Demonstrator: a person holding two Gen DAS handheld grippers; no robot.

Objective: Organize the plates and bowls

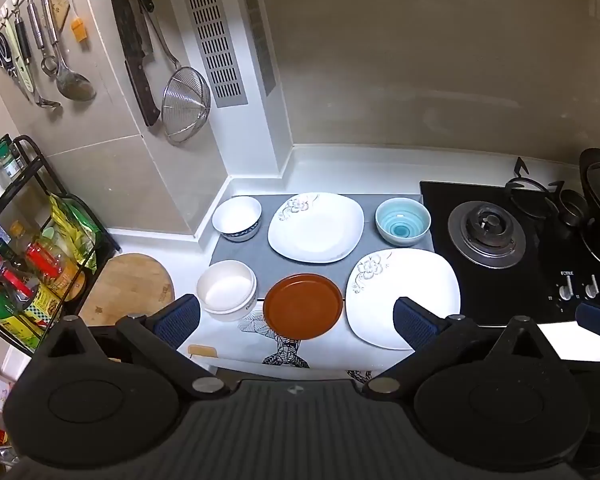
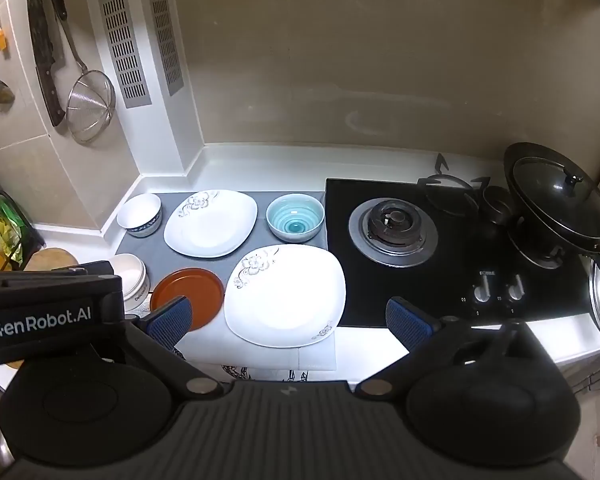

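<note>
The left gripper (image 1: 296, 318) was wide open and held nothing. It hung above the near edge of the counter, over the brown plate (image 1: 303, 306). The right gripper (image 2: 288, 320) was wide open too, with nothing between its blue pads (image 2: 408, 326). It hung over the near white plate (image 2: 285, 294).

All the dishes sat apart on the counter, to the left of the black stove (image 2: 452, 248). At the back, on a grey mat (image 1: 240, 258), there was a small white bowl with a blue band (image 1: 237, 218). Just beside it lay the far white plate (image 1: 316, 227) with a flower on it. Next to that stood the blue bowl (image 1: 403, 221). In front stood a plain white bowl (image 1: 227, 290), then the brown plate, then the near white plate. It looked like two bowls, one inside the other, but that was hard to tell.

No plate sat on another plate yet. So the job seemed to be just at its start, and no dish had been picked.

A good next move would be to put the two white plates together, since they matched. A plate is flat and thin. So a gripper would need to come down low at the rim, with one finger over it and one under it, and then close softly. The plates looked smooth and might slip, so the lift should be slow.
</note>
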